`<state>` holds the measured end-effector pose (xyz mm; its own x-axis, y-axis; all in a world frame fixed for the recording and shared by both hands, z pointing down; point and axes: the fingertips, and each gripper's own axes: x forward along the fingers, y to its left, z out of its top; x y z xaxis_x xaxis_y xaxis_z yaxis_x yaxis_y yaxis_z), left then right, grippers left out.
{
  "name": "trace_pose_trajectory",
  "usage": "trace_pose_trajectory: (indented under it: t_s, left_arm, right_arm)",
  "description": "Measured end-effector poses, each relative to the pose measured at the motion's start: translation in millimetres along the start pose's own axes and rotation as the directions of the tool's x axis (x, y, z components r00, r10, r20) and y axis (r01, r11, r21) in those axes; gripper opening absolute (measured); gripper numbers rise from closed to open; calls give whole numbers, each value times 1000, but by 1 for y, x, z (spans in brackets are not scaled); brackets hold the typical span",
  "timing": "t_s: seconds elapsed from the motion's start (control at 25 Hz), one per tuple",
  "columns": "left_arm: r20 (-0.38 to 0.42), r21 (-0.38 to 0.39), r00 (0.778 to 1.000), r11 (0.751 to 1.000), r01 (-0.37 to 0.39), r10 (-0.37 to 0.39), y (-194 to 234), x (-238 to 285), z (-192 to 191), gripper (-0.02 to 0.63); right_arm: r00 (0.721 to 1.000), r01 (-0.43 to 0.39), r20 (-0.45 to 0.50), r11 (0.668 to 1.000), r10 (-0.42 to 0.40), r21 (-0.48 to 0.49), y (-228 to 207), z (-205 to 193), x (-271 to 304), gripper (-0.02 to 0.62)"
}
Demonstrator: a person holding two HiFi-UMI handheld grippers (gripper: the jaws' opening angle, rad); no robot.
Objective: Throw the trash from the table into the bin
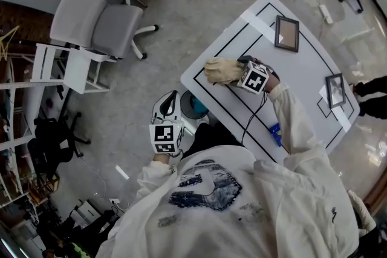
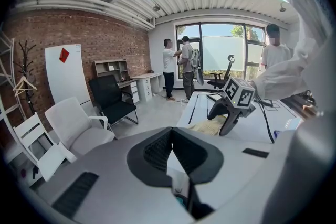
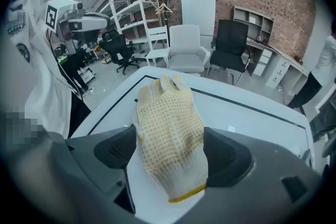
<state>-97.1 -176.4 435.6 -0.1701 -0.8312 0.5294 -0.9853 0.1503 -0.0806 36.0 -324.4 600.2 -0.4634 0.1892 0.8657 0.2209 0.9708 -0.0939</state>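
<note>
**A:** Left claw (image 2: 170, 136) first. How do its jaws stand?

**B:** Pressed together at the tips, with nothing between them. It hangs off the near edge of the worktop (image 1: 302, 69), out over the floor, and points a little downward.

**A:** What's just to the right of it?

**B:** A round teal bin (image 1: 193, 107) on the floor, tucked against the worktop's corner and close beside that claw.

**A:** And the trash?

**B:** One glove (image 3: 170, 134), white knit with yellow dots. It lies flat on the worktop near that same corner. Its cuff is toward the right claw (image 3: 169, 150) and its fingers point away from it.

**A:** Is that claw gripping it?

**B:** No. Its jaws are spread wide, one on either side of the glove's palm, and tipped steeply down. The glove's edges reach the pads, yet the fabric lies flat, not bunched.

**A:** Anything farther right?

**B:** Two picture frames (image 1: 286, 33) lie flat on the worktop, well apart from the glove. One is near the far edge and the other near the right edge.
</note>
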Motion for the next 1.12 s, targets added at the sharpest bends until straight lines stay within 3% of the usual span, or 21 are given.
trace_pose_trajectory:
  t_s: [0.32,0.56,0.84,1.12]
  left_arm:
    - [4,-1,1000,1000,18,-18,1,-1,-3,8]
    - [20,7,999,999,49,-50,12,-9,-3,8]
    - [53,25,991,992,120,-121,44,-23,-14,8]
    - [98,45,980,984,170,-174,94,-46,-28,8]
  right_arm:
    - [997,13,71,993,-21,117,1,3,-8,253]
    - [988,68,119,970,-98,235,3,9,-14,117]
    - [963,165,137,908,-233,385,23,23,-21,80]
    - [907,281,141,822,-396,496,64,54,-28,78]
